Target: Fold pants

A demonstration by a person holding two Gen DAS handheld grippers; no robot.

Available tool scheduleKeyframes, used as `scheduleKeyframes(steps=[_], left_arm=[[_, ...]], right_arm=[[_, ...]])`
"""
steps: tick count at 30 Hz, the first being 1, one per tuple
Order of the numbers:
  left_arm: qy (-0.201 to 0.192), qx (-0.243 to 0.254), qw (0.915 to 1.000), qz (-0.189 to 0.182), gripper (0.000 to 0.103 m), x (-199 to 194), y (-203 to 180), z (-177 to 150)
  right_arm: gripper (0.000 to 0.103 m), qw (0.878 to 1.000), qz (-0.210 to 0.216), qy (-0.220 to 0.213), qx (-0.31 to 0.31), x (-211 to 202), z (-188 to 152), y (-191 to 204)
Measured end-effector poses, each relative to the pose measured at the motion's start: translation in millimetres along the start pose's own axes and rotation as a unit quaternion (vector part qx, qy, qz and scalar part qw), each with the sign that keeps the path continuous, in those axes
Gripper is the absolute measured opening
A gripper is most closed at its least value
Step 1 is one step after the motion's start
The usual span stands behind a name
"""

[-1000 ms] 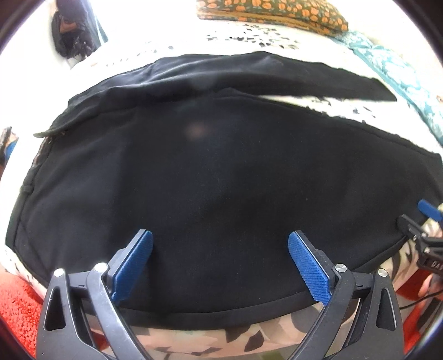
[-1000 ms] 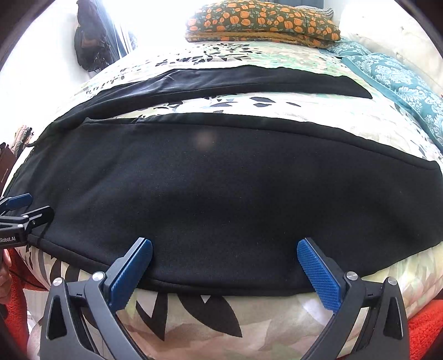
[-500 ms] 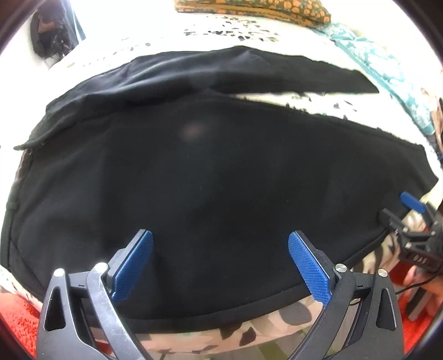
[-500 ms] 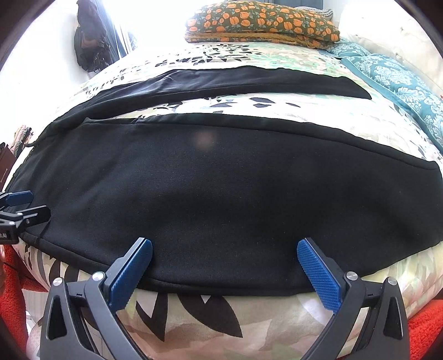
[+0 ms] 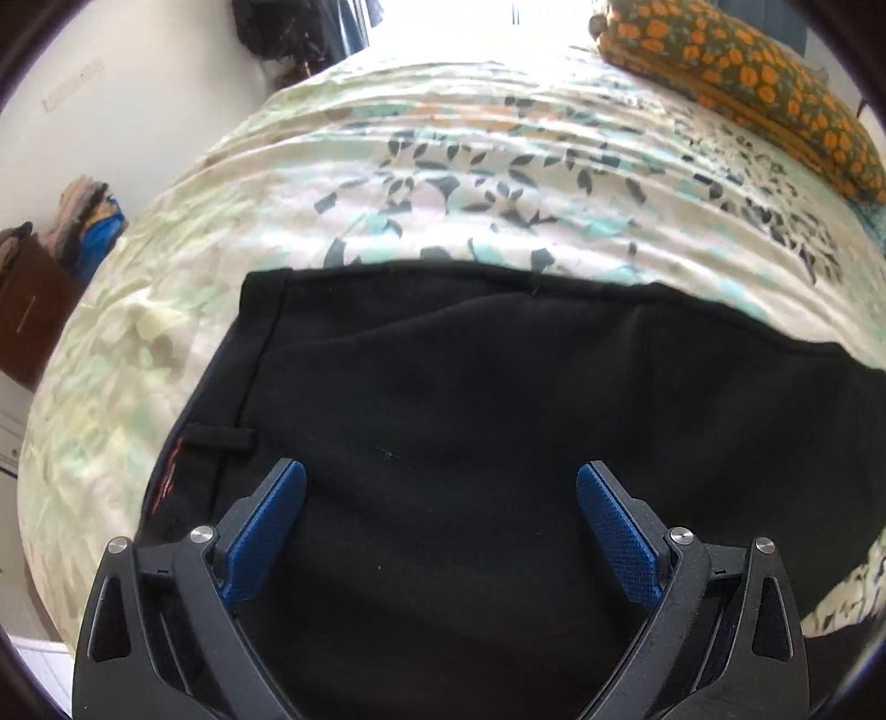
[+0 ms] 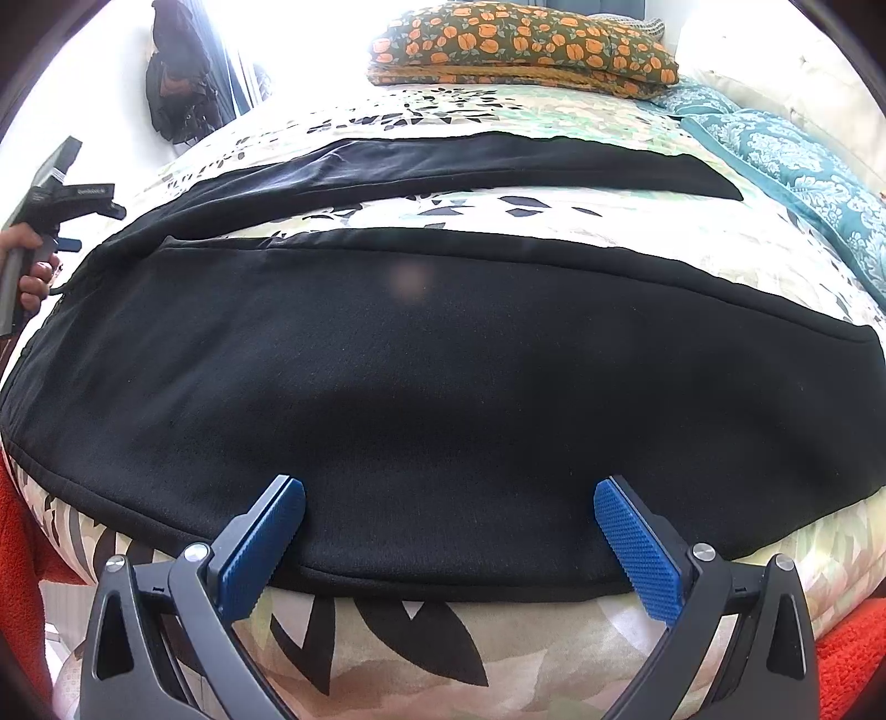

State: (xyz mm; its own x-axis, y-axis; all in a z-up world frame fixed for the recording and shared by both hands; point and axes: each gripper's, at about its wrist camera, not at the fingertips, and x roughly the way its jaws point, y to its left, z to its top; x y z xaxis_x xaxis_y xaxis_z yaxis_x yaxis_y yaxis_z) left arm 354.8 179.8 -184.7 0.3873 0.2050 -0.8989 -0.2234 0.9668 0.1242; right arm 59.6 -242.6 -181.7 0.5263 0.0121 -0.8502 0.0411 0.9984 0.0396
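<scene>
One pair of black pants (image 6: 443,376) lies spread on one bed with a leaf-patterned cover (image 6: 421,642), and its two legs show apart in the right wrist view: a near leg and a far leg (image 6: 470,163). One belt loop (image 5: 219,437) shows at the waistband in the left wrist view. There are two grippers, the left gripper (image 5: 440,518) and the right gripper (image 6: 448,531), each with two blue pads (four pads in all). One orange-flowered folded blanket (image 6: 520,47) sits at the far end of the bed, with one teal patterned cushion (image 6: 803,166) beside it. One dark bag (image 6: 177,94) hangs at the wall. One hand (image 6: 33,277) shows at the left edge.
</scene>
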Motion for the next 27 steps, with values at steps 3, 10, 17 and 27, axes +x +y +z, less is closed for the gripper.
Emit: scheduleKeyframes(steps=[3, 10, 17, 27], left_arm=[[-0.021, 0.002, 0.9998, 0.001, 0.101, 10.3, 2.9, 0.2], [0.005, -0.03, 0.9995, 0.008, 0.101, 24.3, 6.2, 20.1], [-0.009, -0.092, 0.9956, -0.015, 0.099, -24.6, 63.6, -3.0], [0.03, 0.115, 0.9839, -0.133, 0.099, -100.5, -30.8, -144.8]], right_arm=[[0.103, 1.0, 0.001, 0.001, 0.0, 1.2, 1.2, -0.1], [0.103, 1.0, -0.001, 0.001, 0.0, 5.2, 5.0, -0.4], [0.103, 1.0, 0.014, 0.022, 0.0, 0.5, 12.3, -5.0], [0.103, 0.997, -0.019, 0.049, 0.051, -4.2, 9.8, -42.0]])
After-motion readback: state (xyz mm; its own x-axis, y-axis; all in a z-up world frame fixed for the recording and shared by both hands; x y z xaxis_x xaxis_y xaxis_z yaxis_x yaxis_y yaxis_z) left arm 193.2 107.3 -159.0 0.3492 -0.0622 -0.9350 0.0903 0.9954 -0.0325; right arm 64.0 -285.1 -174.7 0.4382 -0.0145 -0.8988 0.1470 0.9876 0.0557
